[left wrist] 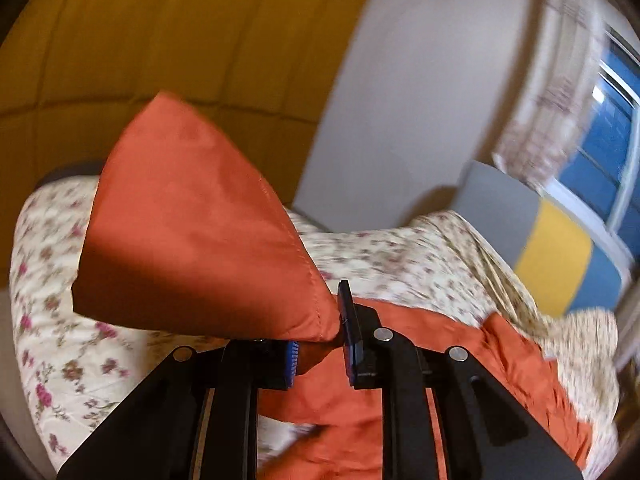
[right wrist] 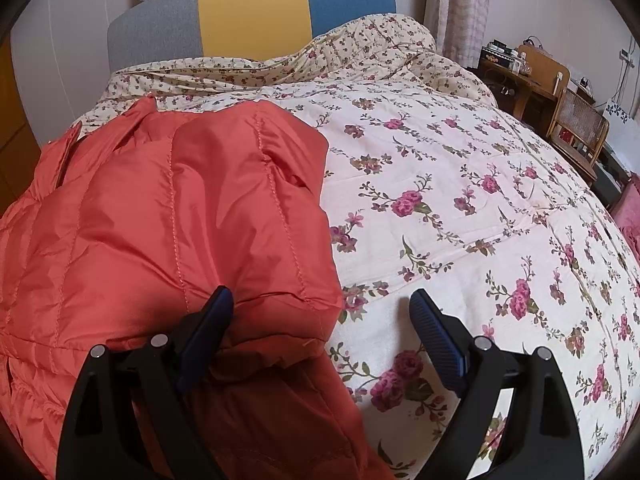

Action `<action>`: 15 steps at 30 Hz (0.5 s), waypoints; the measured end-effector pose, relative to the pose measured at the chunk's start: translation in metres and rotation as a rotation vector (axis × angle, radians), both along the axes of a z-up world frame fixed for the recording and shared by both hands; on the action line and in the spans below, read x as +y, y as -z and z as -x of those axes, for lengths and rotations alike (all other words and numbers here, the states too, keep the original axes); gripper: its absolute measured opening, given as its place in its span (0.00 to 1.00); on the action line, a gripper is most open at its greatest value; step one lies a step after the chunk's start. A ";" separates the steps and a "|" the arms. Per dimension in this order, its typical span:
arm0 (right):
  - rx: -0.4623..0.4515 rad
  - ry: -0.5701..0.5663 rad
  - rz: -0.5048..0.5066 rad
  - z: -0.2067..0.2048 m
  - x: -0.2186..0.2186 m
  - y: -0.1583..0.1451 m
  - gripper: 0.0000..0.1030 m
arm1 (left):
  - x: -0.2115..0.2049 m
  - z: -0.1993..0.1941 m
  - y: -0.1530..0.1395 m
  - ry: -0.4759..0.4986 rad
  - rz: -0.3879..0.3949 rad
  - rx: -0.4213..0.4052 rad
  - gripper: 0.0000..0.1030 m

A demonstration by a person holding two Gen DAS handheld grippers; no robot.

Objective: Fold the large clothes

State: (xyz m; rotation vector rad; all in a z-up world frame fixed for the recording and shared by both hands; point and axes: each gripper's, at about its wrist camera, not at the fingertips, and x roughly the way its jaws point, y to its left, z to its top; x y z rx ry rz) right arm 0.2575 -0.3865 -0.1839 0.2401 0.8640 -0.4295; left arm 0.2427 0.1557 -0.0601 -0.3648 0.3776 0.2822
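Observation:
An orange quilted puffer jacket [right wrist: 172, 216] lies on the left part of a floral bedspread [right wrist: 460, 200]. My left gripper [left wrist: 320, 340] is shut on a corner of the jacket [left wrist: 192, 232] and holds that flap lifted above the bed; the rest of the jacket lies below it. My right gripper [right wrist: 320, 308] is open, low over the jacket's right edge, with its left fingertip [right wrist: 220, 300] over the orange fabric and its right fingertip [right wrist: 424, 308] over the bedspread.
A grey, yellow and blue headboard [right wrist: 252, 4] stands at the far end of the bed. A wooden desk and chair [right wrist: 560, 92] stand on the right. A yellow wardrobe [left wrist: 140, 40] and a window [left wrist: 608, 140] show in the left wrist view.

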 end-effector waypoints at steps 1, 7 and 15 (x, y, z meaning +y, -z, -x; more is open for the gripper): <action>0.000 0.000 -0.001 0.000 0.001 0.000 0.87 | -0.015 0.000 -0.003 0.032 -0.033 -0.007 0.17; -0.003 0.001 -0.008 0.000 -0.001 0.000 0.87 | -0.085 -0.003 -0.009 0.187 -0.166 -0.014 0.17; -0.006 0.001 -0.020 0.000 0.000 0.000 0.87 | -0.165 -0.012 -0.006 0.325 -0.269 -0.010 0.17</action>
